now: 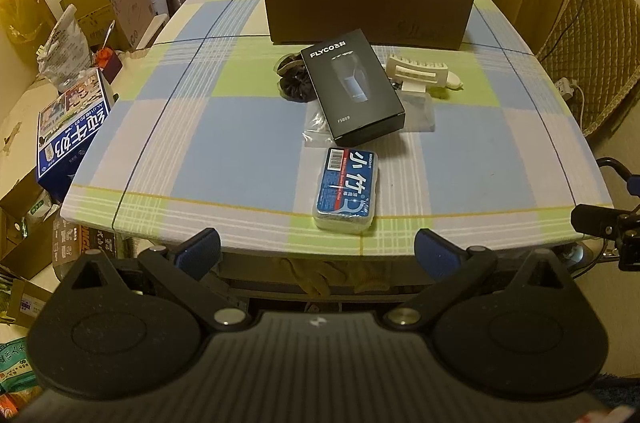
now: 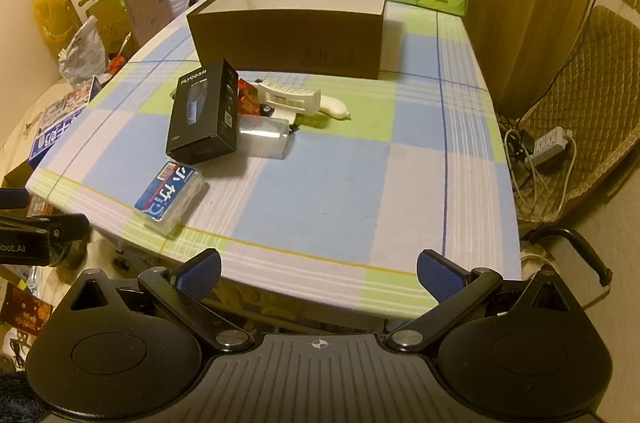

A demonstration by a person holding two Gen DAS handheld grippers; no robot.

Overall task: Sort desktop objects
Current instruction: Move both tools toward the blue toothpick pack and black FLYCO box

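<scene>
So the stuff to sort is bunched up around the middle of the table: a black shaver box lying partly over a clear plastic bag, a dark scrunchie poking out at its left side, and a white comb-like plastic piece just to its right. A blue floss-pick pack sits closer to the near edge. Behind the pile, toward the far edge, is the big open brown box, empty as far as I can see.

Left gripper is spread wide, holding nothing, hovering just off the near edge in line with the blue pack. Right gripper is the same deal, wide open and empty, further along that edge.

The right view shows some red packets and a clear plastic case tucked behind the shaver box; the left view barely shows those. The scrunchie only shows in the left view.
</scene>
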